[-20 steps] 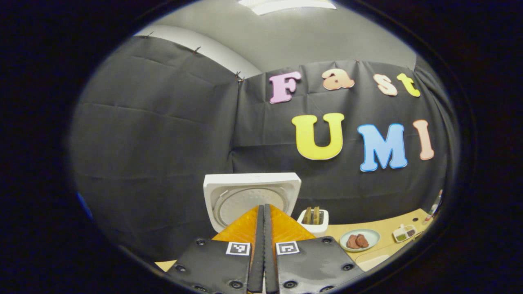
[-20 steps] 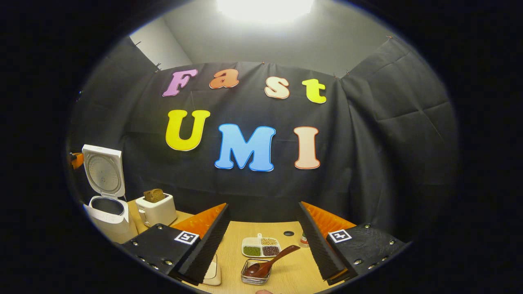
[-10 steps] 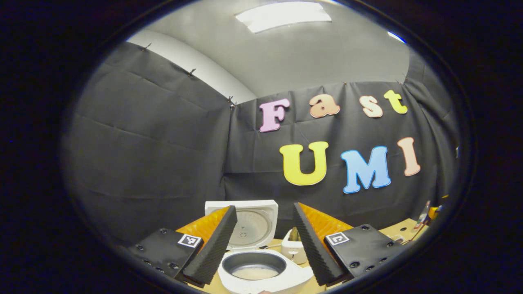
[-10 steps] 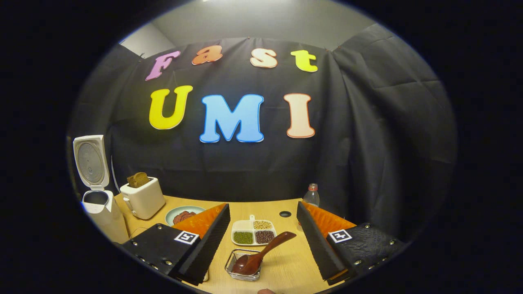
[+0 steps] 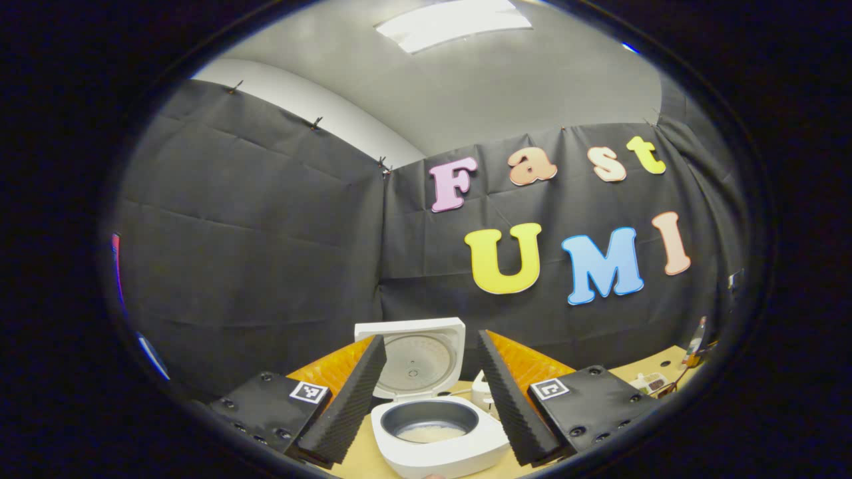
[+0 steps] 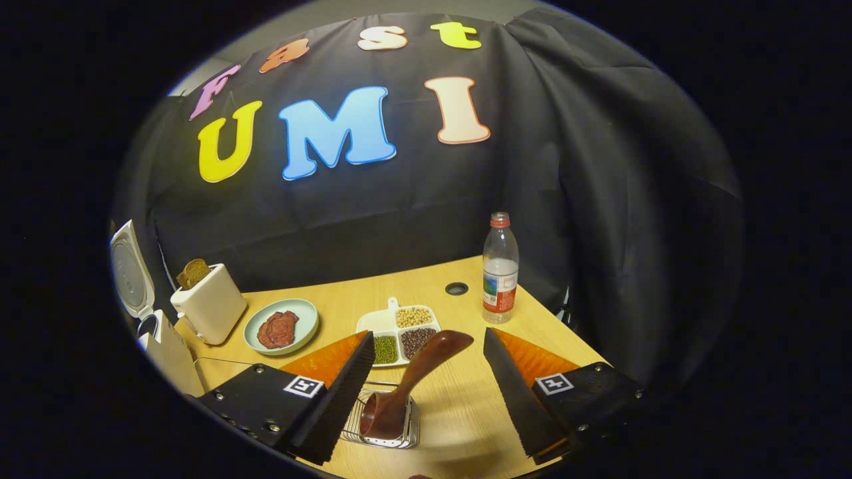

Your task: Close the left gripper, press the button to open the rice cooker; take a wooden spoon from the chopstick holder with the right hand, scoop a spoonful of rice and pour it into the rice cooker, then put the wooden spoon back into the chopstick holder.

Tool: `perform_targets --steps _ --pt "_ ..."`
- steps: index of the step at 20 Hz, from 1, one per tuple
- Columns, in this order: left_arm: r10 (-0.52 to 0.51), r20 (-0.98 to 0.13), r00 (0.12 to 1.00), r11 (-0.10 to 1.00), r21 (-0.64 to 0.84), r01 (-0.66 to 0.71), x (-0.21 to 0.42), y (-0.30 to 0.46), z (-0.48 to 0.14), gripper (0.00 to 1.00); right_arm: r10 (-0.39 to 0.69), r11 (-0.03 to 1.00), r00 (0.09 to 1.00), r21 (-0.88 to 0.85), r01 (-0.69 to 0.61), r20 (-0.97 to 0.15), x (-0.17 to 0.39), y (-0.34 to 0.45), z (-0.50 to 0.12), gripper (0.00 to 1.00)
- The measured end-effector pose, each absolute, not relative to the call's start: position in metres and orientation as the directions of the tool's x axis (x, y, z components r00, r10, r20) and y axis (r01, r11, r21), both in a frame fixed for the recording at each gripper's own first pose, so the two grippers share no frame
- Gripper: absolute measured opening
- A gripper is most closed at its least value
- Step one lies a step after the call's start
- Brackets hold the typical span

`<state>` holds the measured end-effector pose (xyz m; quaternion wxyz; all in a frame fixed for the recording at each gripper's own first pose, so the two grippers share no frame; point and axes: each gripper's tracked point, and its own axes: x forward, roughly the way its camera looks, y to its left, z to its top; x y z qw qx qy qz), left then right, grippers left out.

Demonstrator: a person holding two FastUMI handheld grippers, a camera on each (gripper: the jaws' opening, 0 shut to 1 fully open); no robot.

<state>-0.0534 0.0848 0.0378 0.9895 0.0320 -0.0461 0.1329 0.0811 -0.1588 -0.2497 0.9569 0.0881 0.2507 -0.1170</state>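
Here, left gripper jaws wide apart over rice cooker, right gripper jaws apart around wooden spoon, untouched

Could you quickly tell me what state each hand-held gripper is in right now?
Left hand-held gripper: open, holding nothing.
Right hand-held gripper: open, holding nothing, wooden spoon between its fingers.

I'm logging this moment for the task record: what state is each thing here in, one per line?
rice cooker: lid up, inner pot holds some rice
left gripper: jaws open, empty, in front of the cooker
right gripper: jaws open, either side of the spoon, not gripping
wooden spoon: bowl down in the holder, handle leaning
chopstick holder: upright on the table
toaster: bread sticking out
water bottle: upright, capped
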Motion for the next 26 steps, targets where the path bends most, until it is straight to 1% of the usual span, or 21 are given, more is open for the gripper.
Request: perform_targets --steps 1,2,3,4,5,6,7,8,9,10,11,12,13,14,15,16,20,22,25,26 --pt "0.268 0.098 0.959 0.96 0.056 -0.274 -0.057 0.087 0.038 0.95 -0.17 0.955 0.835 0.121 0.271 -0.523 0.081 -0.159 -0.26 1.0" --pt "0.274 0.093 0.957 0.958 0.061 -0.28 -0.059 0.089 0.036 0.98 -0.152 0.953 0.823 0.14 0.269 -0.547 0.082 -0.157 -0.269 1.0" --pt "0.279 0.089 0.956 0.956 0.065 -0.285 -0.061 0.091 0.035 0.98 -0.132 0.948 0.811 0.165 0.27 -0.57 0.082 -0.152 -0.278 1.0" --pt "0.283 0.086 0.955 0.955 0.068 -0.289 -0.063 0.092 0.034 0.95 -0.109 0.942 0.801 0.196 0.272 -0.589 0.086 -0.148 -0.288 0.93" --pt "0.287 0.08 0.955 0.954 0.072 -0.293 -0.065 0.093 0.032 0.95 -0.099 0.934 0.791 0.217 0.282 -0.604 0.086 -0.146 -0.293 0.87" --pt "0.29 0.076 0.954 0.953 0.075 -0.295 -0.065 0.094 0.029 0.95 -0.091 0.927 0.78 0.234 0.294 -0.619 0.089 -0.145 -0.3 0.77" --pt "0.292 0.072 0.954 0.952 0.078 -0.297 -0.066 0.094 0.029 0.98 -0.079 0.92 0.769 0.251 0.301 -0.634 0.088 -0.143 -0.304 0.73" --pt "0.293 0.068 0.954 0.951 0.081 -0.298 -0.066 0.094 0.027 0.98 -0.061 0.913 0.76 0.272 0.304 -0.647 0.088 -0.14 -0.307 0.65" --pt "0.295 0.064 0.954 0.95 0.085 -0.299 -0.066 0.096 0.024 0.98 -0.036 0.908 0.757 0.295 0.297 -0.653 0.088 -0.136 -0.308 0.65" --pt "0.292 0.059 0.955 0.951 0.085 -0.296 -0.065 0.096 0.022 0.99 -0.024 0.901 0.764 0.317 0.296 -0.645 0.094 -0.133 -0.31 0.58" --pt "0.29 0.053 0.955 0.952 0.084 -0.294 -0.065 0.097 0.021 0.99 -0.02 0.896 0.765 0.328 0.3 -0.644 0.091 -0.131 -0.303 0.36" --pt "0.29 0.048 0.956 0.953 0.082 -0.293 -0.063 0.098 0.018 0.99 0.001 0.895 0.765 0.342 0.287 -0.644 0.088 -0.126 -0.303 0.2" --pt "0.288 0.045 0.957 0.954 0.078 -0.29 -0.062 0.098 0.017 0.95 0.01 0.897 0.766 0.344 0.277 -0.642 0.085 -0.119 -0.299 0.2" --pt "0.282 0.042 0.958 0.956 0.074 -0.285 -0.06 0.098 0.015 0.95 -0.006 0.901 0.77 0.33 0.281 -0.638 0.08 -0.119 -0.289 0.2" --pt "0.276 0.04 0.96 0.958 0.072 -0.279 -0.058 0.098 0.013 0.95 -0.042 0.907 0.781 0.304 0.292 -0.623 0.085 -0.125 -0.287 0.13" --pt "0.27 0.037 0.962 0.96 0.07 -0.272 -0.056 0.1 0.012 0.95 -0.038 0.91 0.791 0.306 0.28 -0.61 0.089 -0.123 -0.283 0.06" --pt "0.248 0.037 0.968 0.966 0.059 -0.25 -0.051 0.102 0.01 0.95 -0.072 0.934 0.835 0.257 0.248 -0.545 0.09 -0.117 -0.231 0.06" --pt "0.237 0.036 0.971 0.969 0.055 -0.239 -0.05 0.105 0.008 0.95 -0.073 0.936 0.864 0.264 0.231 -0.498 0.09 -0.11 -0.2 0.06" --pt "0.223 0.03 0.974 0.973 0.048 -0.224 -0.046 0.113 0.004 0.95 -0.038 0.933 0.897 0.305 0.189 -0.441 0.088 -0.086 -0.164 0.06" --pt "0.22 0.031 0.975 0.974 0.044 -0.221 -0.045 0.116 0.003 0.99 -0.021 0.932 0.904 0.318 0.172 -0.427 0.088 -0.075 -0.156 0.06"
